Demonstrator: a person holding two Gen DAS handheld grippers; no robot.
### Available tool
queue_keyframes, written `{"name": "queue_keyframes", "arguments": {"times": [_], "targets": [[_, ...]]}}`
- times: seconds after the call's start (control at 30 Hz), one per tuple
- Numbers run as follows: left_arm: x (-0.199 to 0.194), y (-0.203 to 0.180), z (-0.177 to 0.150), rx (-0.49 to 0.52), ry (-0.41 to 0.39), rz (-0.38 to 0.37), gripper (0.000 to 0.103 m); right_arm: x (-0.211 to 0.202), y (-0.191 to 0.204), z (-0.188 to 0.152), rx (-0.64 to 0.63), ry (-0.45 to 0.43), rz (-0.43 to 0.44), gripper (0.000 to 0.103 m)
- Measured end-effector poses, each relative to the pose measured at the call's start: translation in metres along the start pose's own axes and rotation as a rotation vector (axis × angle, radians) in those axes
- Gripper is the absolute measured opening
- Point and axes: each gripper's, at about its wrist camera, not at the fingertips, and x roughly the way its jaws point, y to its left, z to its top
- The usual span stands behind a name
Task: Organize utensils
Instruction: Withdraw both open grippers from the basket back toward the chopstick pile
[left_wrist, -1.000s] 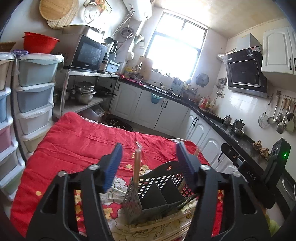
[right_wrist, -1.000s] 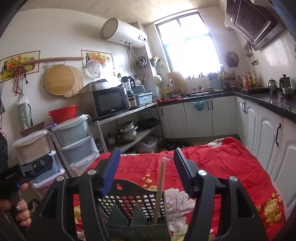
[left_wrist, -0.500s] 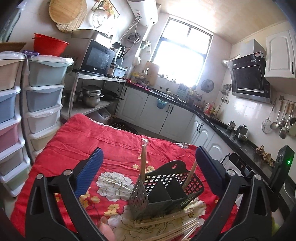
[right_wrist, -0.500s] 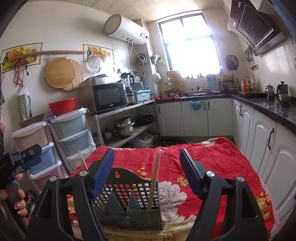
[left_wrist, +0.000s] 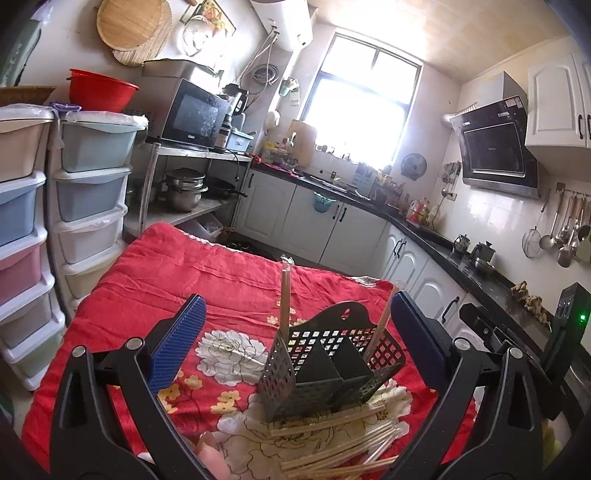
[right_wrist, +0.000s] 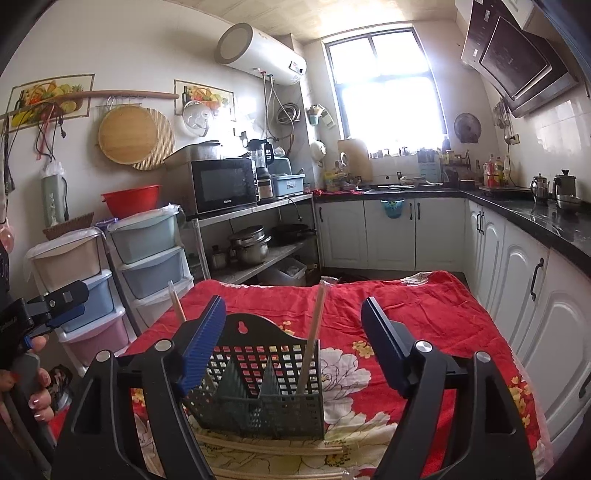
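Loose chopsticks (left_wrist: 343, 448) run off the bottom edge in the left wrist view; count unclear. Basket (right_wrist: 258, 380) front hides where the upright wrapped chopstick (right_wrist: 312, 332) ends inside. Second stick (right_wrist: 176, 301) mostly behind right gripper's left finger (right_wrist: 201, 345). Hand (right_wrist: 35, 391) cut by the frame edge. Window (right_wrist: 384, 85) blown out. Countertop bottles (right_wrist: 493, 173) too small to identify.

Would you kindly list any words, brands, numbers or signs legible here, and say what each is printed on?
"Galanz", roughly; small and uncertain: on the microwave door's lower edge.
Brand mark on the range hood: too blurred to read.
Panel and label on the water heater: too small to read.
Bottle labels on the counter: unreadable.
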Motion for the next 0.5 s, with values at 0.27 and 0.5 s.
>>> {"name": "queue_keyframes", "arguments": {"times": [0.27,0.5], "targets": [[-0.006,-0.003,-0.012,0.001,0.012,-0.004,0.092,-0.009,0.001,-0.007,0.003,0.025,-0.004,0.074],[-0.008,0.0,-0.028,-0.011,0.048,-0.004,0.092,-0.012,0.001,-0.017,-0.004,0.059,-0.004,0.074]]}}
